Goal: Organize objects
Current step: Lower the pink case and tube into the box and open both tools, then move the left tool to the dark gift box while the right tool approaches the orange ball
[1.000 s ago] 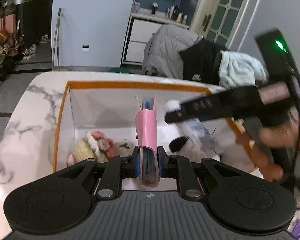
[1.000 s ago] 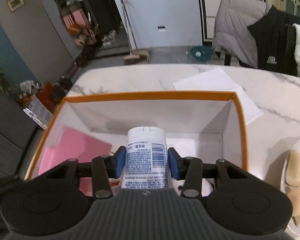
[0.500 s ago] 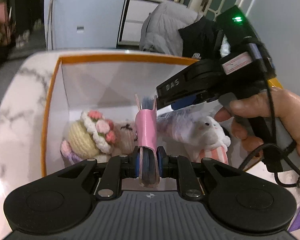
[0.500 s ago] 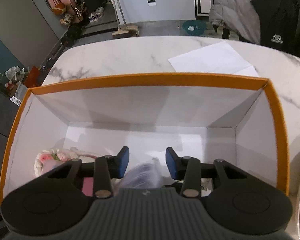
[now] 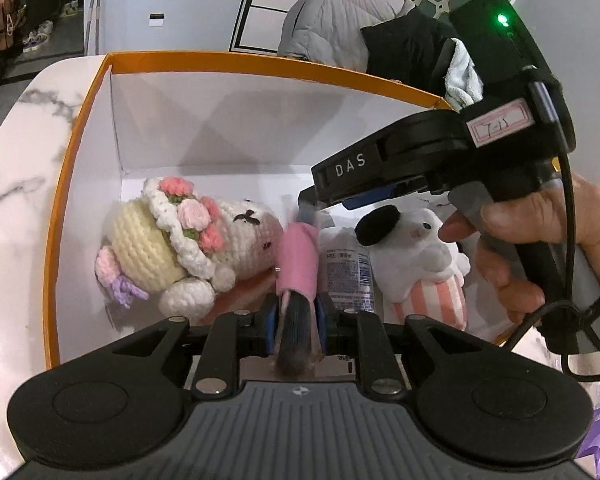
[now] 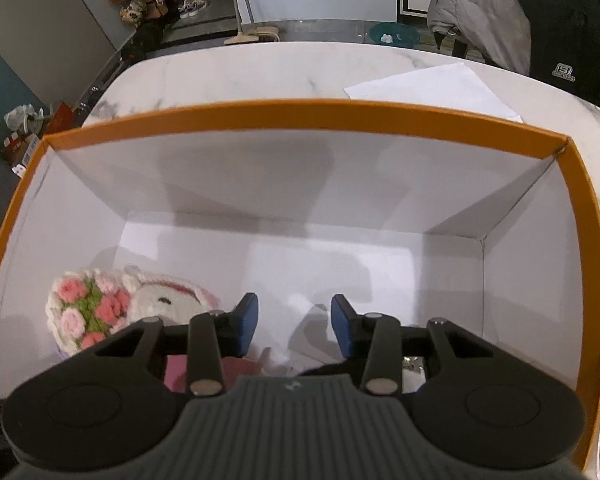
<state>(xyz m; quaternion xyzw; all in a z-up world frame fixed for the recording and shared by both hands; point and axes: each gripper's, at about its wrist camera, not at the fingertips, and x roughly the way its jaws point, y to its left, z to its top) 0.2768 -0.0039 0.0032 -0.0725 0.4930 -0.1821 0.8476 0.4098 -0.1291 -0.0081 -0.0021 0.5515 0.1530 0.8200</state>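
- The white marble-patterned tabletop point(image 6: 260, 68) carries everything; a white sheet of paper point(image 6: 432, 88) lies on it beyond the box.
- The orange-rimmed cardboard box with white inner walls point(image 5: 80, 120) stands open on the tabletop.
- The cream crocheted doll with a pink flower wreath point(image 5: 172, 248) lies on its side on the box floor, at the left.
- The white plush rabbit with a black ear and pink-striped bottom point(image 5: 416, 256) lies at the right of the box floor.
- The small white bottle with a blue printed label point(image 5: 346, 268) lies flat between the two toys.
- The right gripper point(image 6: 294, 326) hangs over the box, blue pads apart with nothing between them.
- The left gripper point(image 5: 297, 320) is clamped on the pink-sleeved comb with dark teeth point(image 5: 298, 264), held over the box, above the bottle and doll.
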